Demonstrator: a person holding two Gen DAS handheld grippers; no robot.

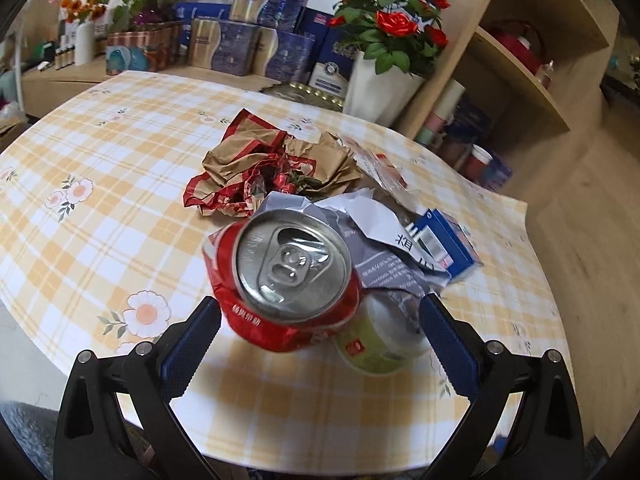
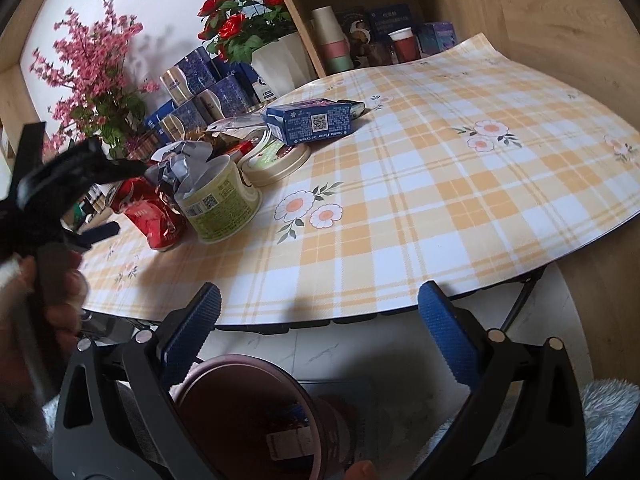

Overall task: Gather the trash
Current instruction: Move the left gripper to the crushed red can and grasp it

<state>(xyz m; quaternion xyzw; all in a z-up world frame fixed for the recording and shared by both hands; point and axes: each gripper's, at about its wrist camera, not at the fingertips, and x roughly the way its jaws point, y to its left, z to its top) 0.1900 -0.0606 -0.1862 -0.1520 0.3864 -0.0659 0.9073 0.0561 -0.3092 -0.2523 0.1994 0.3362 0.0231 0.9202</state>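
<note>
A crushed red soda can (image 1: pixel 288 276) stands on the checked table (image 1: pixel 100 216), between the open jaws of my left gripper (image 1: pixel 320 314), untouched as far as I can see. A green paper cup (image 1: pixel 380 340) stuffed with crumpled paper lies beside it. Behind lie a red-gold wrapper (image 1: pixel 260 168), white-grey paper (image 1: pixel 360 232) and a blue carton (image 1: pixel 448 244). In the right wrist view the can (image 2: pixel 152 216), cup (image 2: pixel 218 200), a round lid (image 2: pixel 276 160) and the carton (image 2: pixel 312 120) show. My right gripper (image 2: pixel 320 308) is open and empty, above a dark red bin (image 2: pixel 260 412) below the table's edge.
Rose pot (image 1: pixel 384 76), blue gift boxes (image 1: pixel 248 40) and a wooden shelf (image 1: pixel 520 60) stand behind the table. The table's front edge (image 2: pixel 360 308) runs across the right wrist view. A grey fluffy rug (image 2: pixel 608 404) lies on the floor.
</note>
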